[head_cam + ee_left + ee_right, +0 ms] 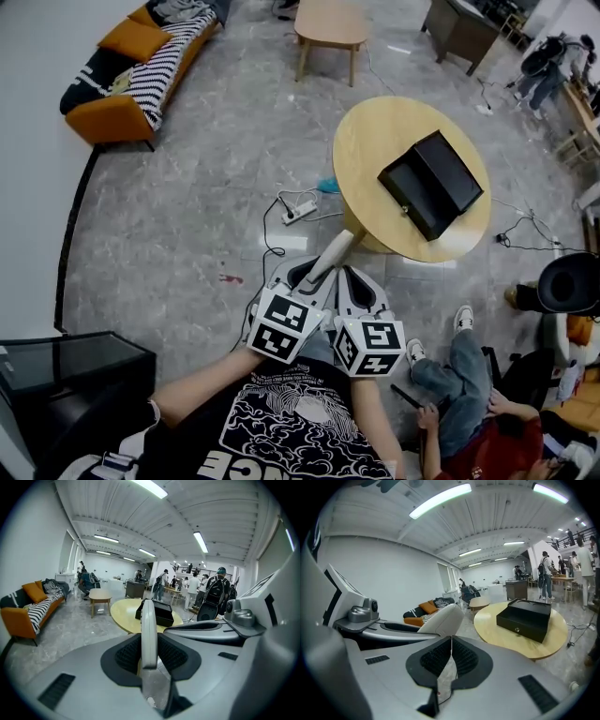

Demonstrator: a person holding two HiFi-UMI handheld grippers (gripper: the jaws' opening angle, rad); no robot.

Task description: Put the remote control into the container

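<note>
A white remote control [330,255] sticks out forward from my left gripper [307,278], whose pads are shut on its near end. In the left gripper view the remote control [149,629] stands edge-on between the pads. My right gripper [362,286] is close beside it on the right, shut with nothing in it; its pads [440,657] meet. The container [431,183], a black open box, sits on the round wooden table [375,141] ahead of both grippers. It also shows as the container [157,612] past the remote's tip and the container [525,616] to the right.
A power strip [298,212] with cables lies on the floor left of the table. A seated person [469,394] is at the lower right. A black cabinet [66,361] stands at the lower left. Farther off are an orange sofa [131,70] and a small wooden table [330,23].
</note>
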